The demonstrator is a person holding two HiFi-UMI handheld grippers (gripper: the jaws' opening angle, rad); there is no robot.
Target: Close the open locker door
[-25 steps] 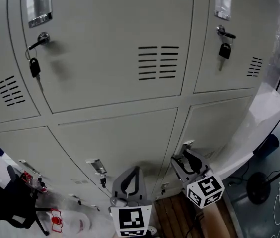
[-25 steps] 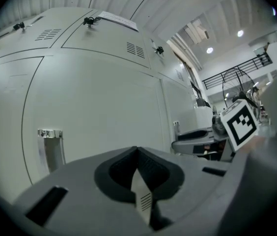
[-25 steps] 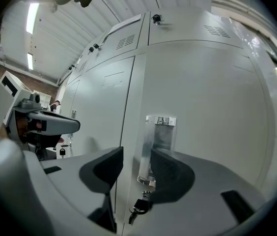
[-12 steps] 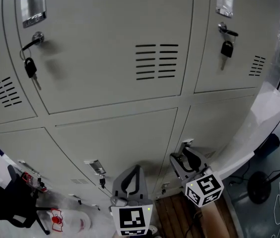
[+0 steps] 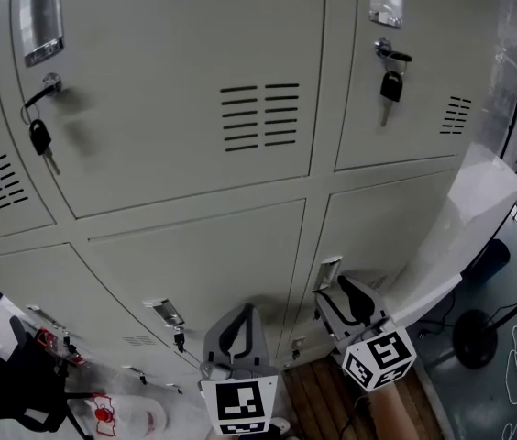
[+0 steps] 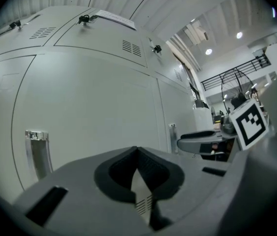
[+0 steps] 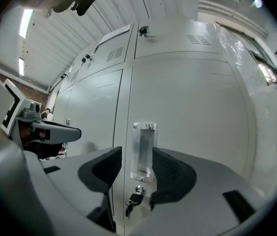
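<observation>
Grey lockers fill the head view. The lower right locker door (image 5: 378, 236) looks flush with its frame, its recessed handle (image 5: 329, 269) near its left edge. My right gripper (image 5: 339, 288) is just below that handle, close to the door. Its jaws are opening, with nothing between them. In the right gripper view the gripper (image 7: 136, 154) frames the handle (image 7: 143, 151) and a key (image 7: 136, 199) in the lock beneath it. My left gripper (image 5: 246, 310) points at the neighbouring lower door (image 5: 203, 264), and its jaws (image 6: 137, 151) are shut on nothing.
Keys with black fobs hang from the upper doors' locks (image 5: 38, 140) (image 5: 390, 85). Clear film (image 5: 478, 200) covers the locker bank's right side. A black chair (image 5: 11, 392) stands at lower left, and a black round stand base (image 5: 476, 337) at lower right. Wooden floor (image 5: 318, 392) lies under the grippers.
The head view has swung, so the lockers slid left in the picture. Both grippers stay nearly where they were, in front of the lower doors.
</observation>
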